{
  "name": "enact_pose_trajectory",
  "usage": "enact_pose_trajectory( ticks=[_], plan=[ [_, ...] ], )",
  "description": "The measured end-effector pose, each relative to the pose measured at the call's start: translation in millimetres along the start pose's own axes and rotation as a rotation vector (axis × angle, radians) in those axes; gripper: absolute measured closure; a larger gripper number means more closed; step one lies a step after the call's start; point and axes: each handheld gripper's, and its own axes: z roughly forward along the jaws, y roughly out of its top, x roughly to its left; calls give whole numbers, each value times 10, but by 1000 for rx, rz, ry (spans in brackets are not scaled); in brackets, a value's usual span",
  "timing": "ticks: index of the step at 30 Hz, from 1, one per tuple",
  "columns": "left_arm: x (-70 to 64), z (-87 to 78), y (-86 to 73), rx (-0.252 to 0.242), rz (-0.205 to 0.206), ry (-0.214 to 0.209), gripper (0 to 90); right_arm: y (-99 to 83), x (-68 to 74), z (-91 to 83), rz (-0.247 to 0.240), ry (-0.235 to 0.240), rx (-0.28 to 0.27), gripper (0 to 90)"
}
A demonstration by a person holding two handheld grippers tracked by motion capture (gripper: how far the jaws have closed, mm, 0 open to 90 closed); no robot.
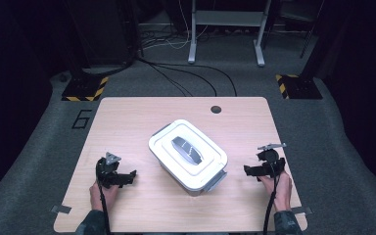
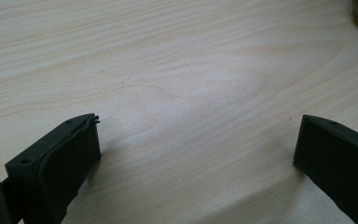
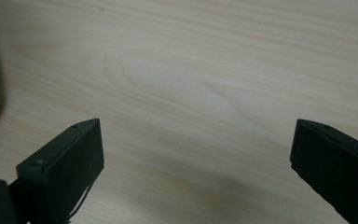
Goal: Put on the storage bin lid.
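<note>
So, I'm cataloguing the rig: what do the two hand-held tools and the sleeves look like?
Both the left tool and the right tool are black, with flat, blocky jaws, a grey three-cornered plate on top and a black cable trailing back. The sleeves are dark.

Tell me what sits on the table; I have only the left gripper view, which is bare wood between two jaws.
Observer: A white lidded box with a grey handle on its lid lies mid-table, set at an angle.
Operator: Is my gripper touching it?
Observer: No. The left gripper rests on the table well short of the box, jaws apart.
Operator: And the other one?
Observer: The right gripper lies on the box's far side, also apart from it, with its jaws wide open over bare wood in its own view.
</note>
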Motion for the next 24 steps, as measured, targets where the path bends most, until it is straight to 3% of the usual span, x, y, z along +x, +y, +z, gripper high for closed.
enact_pose_trajectory(
  ticks=[12,19,21,24],
  plan=[
    [2,-3,2,4,1,-3,0,-344,-93,160,31,-23,1,14],
    [3,-2,1,3,2,-4,0,-523,-93,136,58,-62,-88,0],
    [1,-2,1,2,1,-3,0,-572,-111,140,41,-66,-131,0],
    [0,0,0,0,1,-1,0,-598,-114,140,40,-64,-149,0]
  ],
)
